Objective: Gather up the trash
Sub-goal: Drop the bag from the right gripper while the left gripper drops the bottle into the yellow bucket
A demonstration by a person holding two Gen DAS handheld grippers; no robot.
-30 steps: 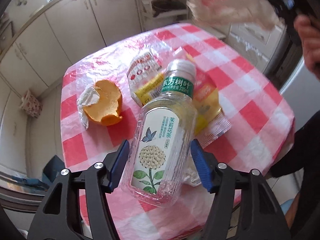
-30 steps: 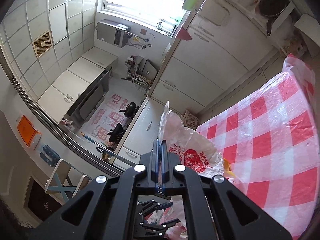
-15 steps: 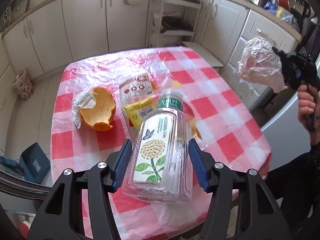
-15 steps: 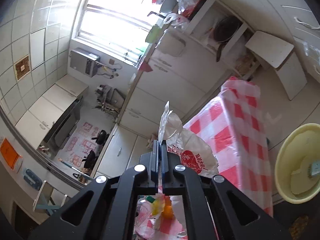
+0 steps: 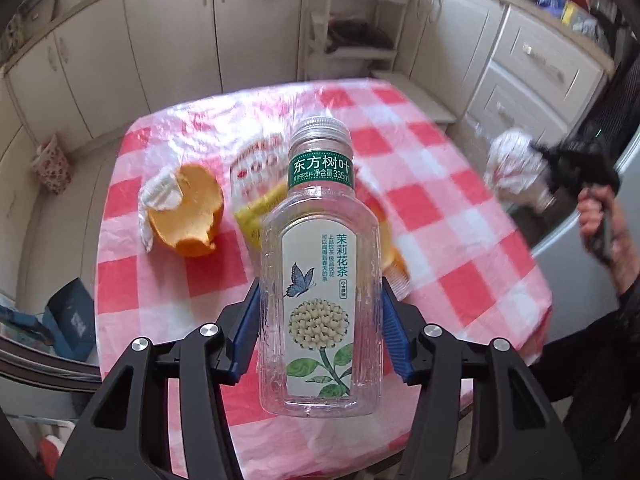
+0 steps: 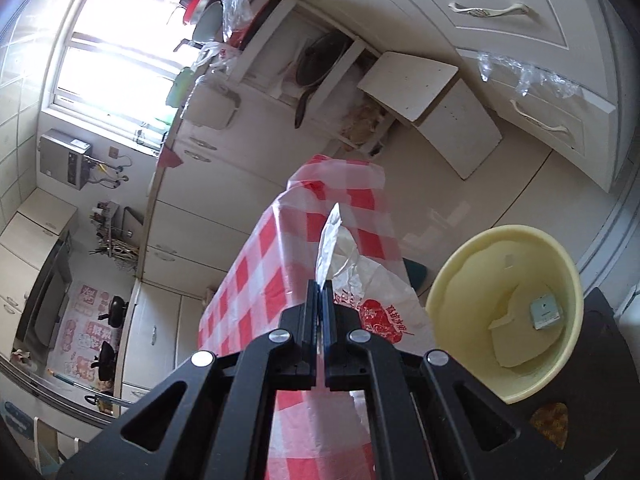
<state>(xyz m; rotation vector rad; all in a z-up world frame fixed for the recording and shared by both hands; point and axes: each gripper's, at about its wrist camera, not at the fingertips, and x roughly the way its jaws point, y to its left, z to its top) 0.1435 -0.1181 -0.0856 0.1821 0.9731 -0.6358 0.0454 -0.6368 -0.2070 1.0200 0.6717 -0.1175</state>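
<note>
Left gripper (image 5: 319,322) closing on a clear plastic bottle (image 5: 320,264) — blue pads against both flanks, silver cap pointing to the far side, label with a butterfly and pale flowers facing up. Below and beyond it, a table in a red-and-white checked cloth (image 5: 440,208). Lying on that cloth to the left of the bottle: an orange peel (image 5: 188,212) with a scrap of white paper (image 5: 160,196) tucked against its far left rim. Just behind the bottle's neck, a red-and-white printed packet (image 5: 256,162) and a yellow wrapper (image 5: 260,210), both partly hidden by the bottle; whether touching it, cannot tell. Off the table's right edge, blurred, a hand (image 5: 600,220) gripping the other tool, crumpled plastic bunched at its tip. Right gripper (image 6: 319,304) pressed together, pinching a white plastic bag (image 6: 360,280) with red print — a thin tail of film sticking up past the fingertips, the rest slumping to the right. Near right of it on the floor, a pale yellow bin (image 6: 452,292), a small square packet and a pale scrap lying in its bottom.
</note>
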